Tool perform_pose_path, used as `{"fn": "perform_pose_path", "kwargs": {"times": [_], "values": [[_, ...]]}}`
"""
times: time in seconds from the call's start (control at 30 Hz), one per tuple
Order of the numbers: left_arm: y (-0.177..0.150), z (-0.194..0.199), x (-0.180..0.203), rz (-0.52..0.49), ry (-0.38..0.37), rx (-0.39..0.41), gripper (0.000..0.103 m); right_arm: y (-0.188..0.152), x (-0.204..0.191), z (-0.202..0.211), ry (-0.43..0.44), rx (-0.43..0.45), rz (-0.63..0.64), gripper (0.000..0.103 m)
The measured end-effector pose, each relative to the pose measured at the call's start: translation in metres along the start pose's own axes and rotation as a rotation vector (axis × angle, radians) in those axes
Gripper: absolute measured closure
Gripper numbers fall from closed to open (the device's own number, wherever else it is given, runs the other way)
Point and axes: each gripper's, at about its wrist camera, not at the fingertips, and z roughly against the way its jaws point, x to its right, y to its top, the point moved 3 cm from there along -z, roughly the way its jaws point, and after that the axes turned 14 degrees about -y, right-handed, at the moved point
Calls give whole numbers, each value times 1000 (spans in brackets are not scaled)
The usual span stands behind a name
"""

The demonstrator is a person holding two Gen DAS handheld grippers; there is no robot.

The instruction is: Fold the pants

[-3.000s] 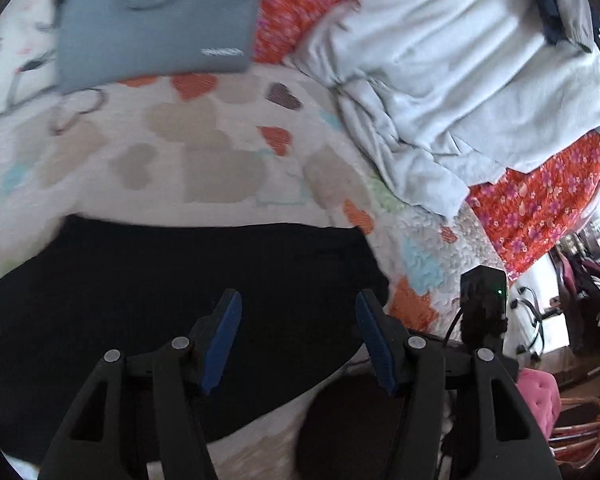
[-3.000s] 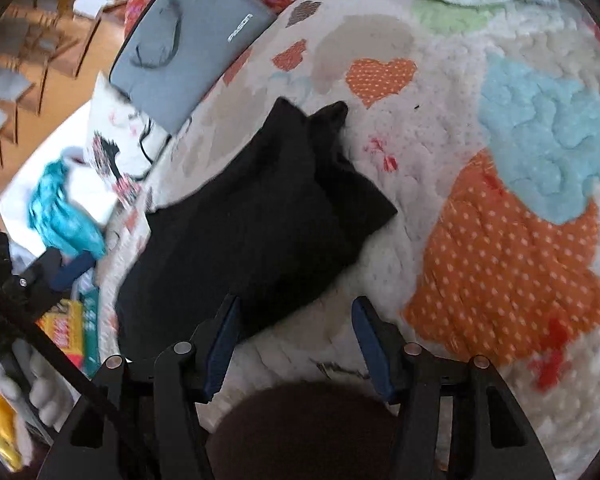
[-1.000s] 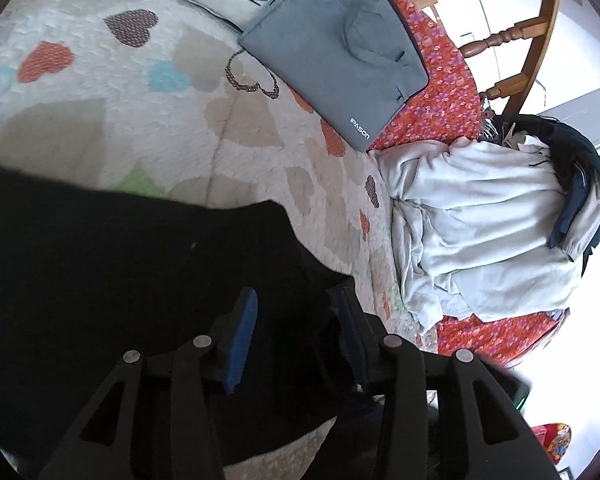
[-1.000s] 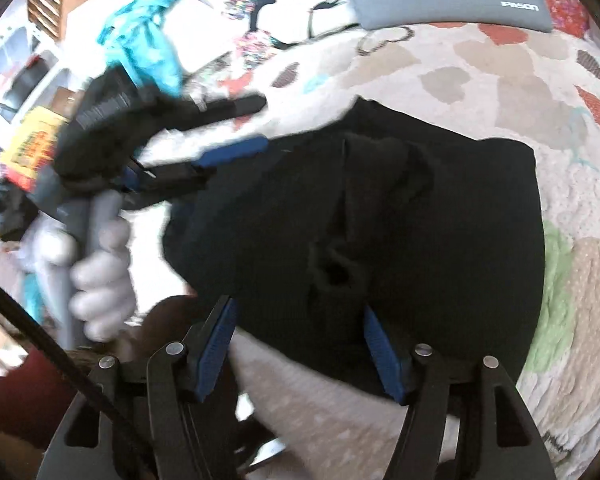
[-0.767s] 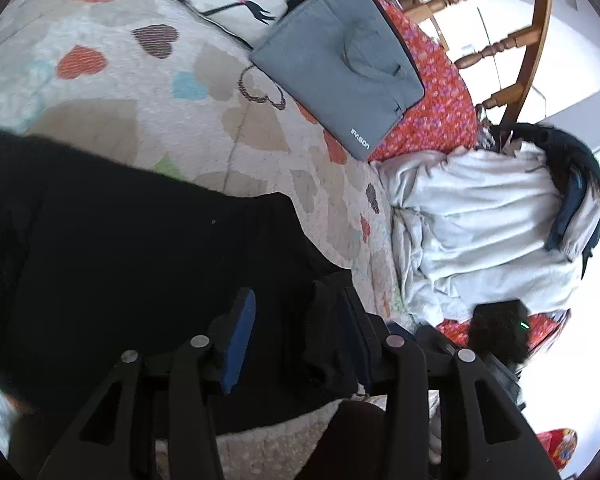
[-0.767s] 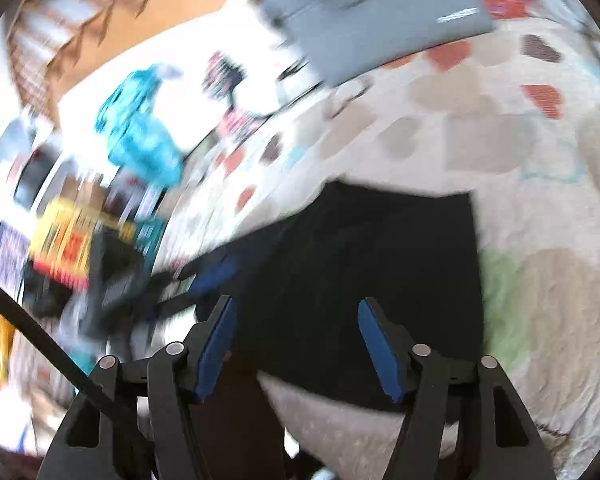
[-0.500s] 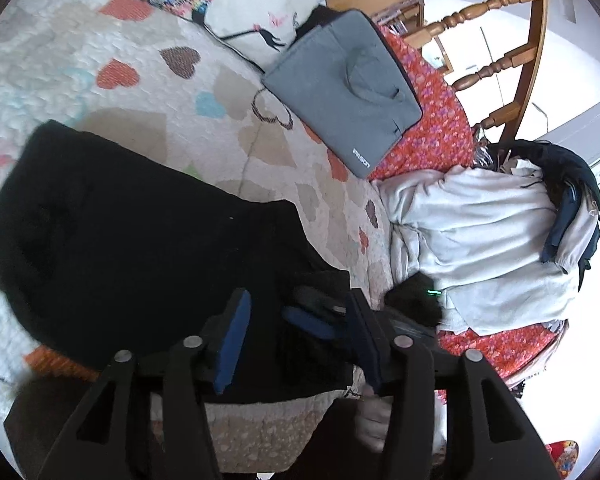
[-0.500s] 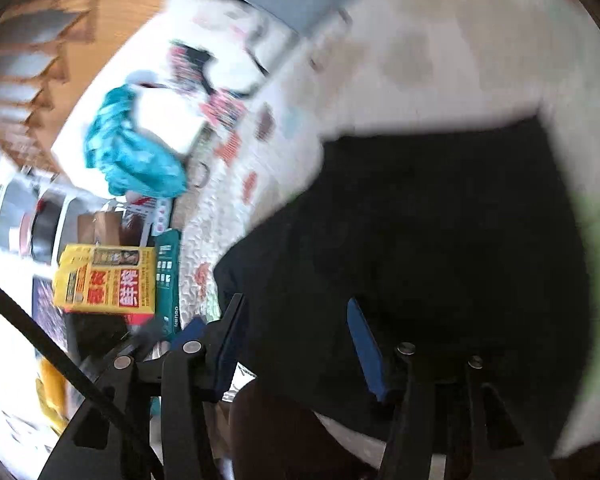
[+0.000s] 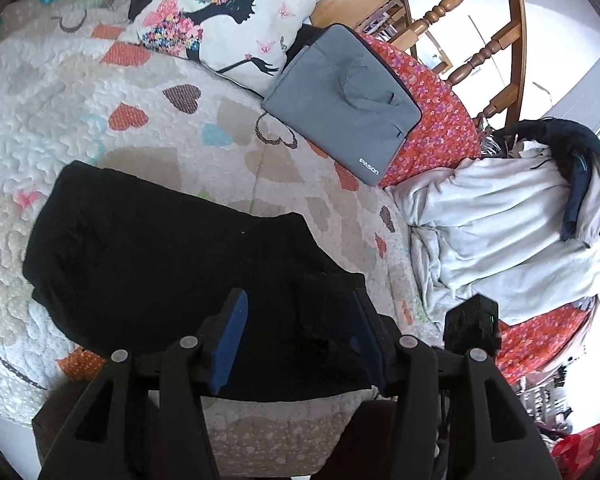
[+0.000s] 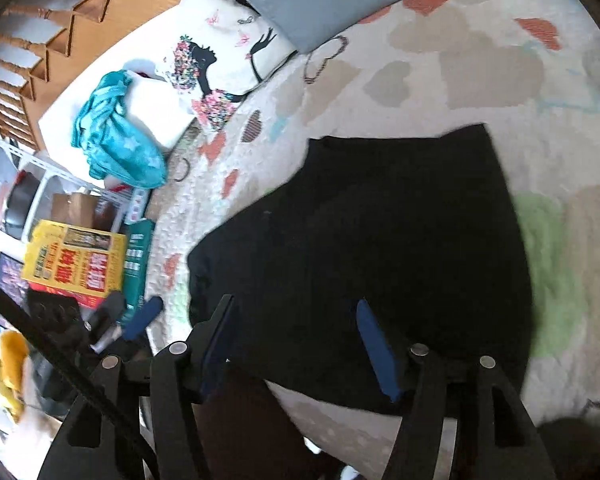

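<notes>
My left gripper (image 9: 296, 336) has its jaws spreading apart as I watch; the black cloth of the pants (image 9: 172, 264) shows between the blue pads (image 9: 230, 338), and a raised fold of it sits close against the right pad, though I cannot tell whether that pad touches it. My right gripper (image 10: 300, 344) is also widening its jaws, hovering over the near edge of the pants (image 10: 380, 232) with the cloth showing between the pads and neither pad pressing on it.

The pants lie as a folded black block, mostly flat, on the heart-patterned quilt (image 9: 100, 128), at its near edge. Beyond the pants on the quilt rests a grey laptop sleeve (image 9: 340, 100), and beside that sleeve, farther from the pants, a pillow (image 9: 228, 12) printed with a flowery silhouette. To the right of the pants, just off the quilt's edge in my left view, sits a heap of pale grey clothes (image 9: 500, 232) on a red flowered cover (image 9: 436, 120). In my right view, left of the pants and past the pillow, a teal cloth (image 10: 116, 140) is bunched up, with yellow boxes (image 10: 76, 260) below it.
</notes>
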Motion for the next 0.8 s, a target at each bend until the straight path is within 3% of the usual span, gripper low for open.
{"fn": "perform_pose_path", "kwargs": {"times": [0.1, 0.17, 0.33, 0.5, 0.6, 0.73, 0.8], "values": [[1, 8, 2, -7, 15, 21, 50, -11, 13, -8, 7, -27, -39, 36], [2, 15, 3, -11, 27, 39, 49, -19, 24, -22, -38, -69, -66, 36], [11, 38, -7, 11, 58, 105, 43, -25, 24, -26, -88, -53, -49, 35], [19, 67, -35, 71, 88, 174, 43, -28, 13, -29, -100, -24, -8, 12], [24, 91, -58, 118, 118, 224, 43, -29, -4, -38, -130, -62, 107, 0], [24, 123, -93, 174, 186, 276, 43, -26, -21, -41, -251, -131, 203, 4], [20, 135, -112, 213, 201, 291, 42, -21, -33, -27, -240, -92, 219, 9]]}}
